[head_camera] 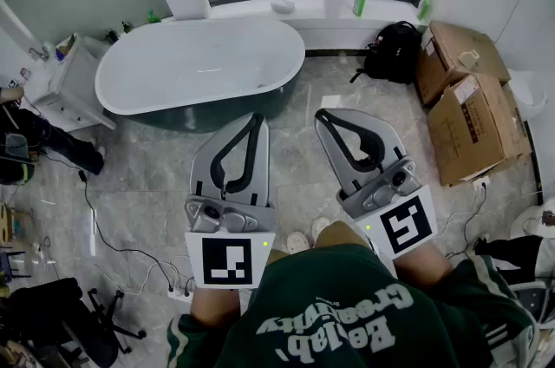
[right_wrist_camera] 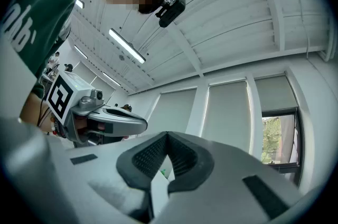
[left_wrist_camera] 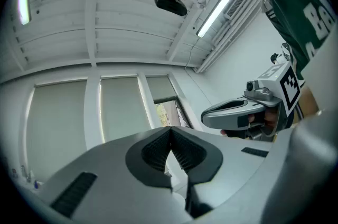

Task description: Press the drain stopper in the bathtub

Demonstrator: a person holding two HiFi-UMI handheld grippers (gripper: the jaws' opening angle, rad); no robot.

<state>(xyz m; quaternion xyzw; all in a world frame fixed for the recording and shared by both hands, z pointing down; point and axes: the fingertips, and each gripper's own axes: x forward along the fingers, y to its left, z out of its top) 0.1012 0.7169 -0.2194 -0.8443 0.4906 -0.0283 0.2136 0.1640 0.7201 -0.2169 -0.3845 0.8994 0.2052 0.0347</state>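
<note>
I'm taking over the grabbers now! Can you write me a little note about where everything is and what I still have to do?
Left gripper: jaws shut, nothing in them.
Right gripper: jaws shut, nothing in them.
Both are held side by side in front of the person, pointing towards the bathtub, not over it.
Bathtub: on the floor ahead, under the window. Its drain stopper can't be made out from here.
Done: nothing yet.
Left: step up to the tub, find the stopper, press it with one gripper.
</note>
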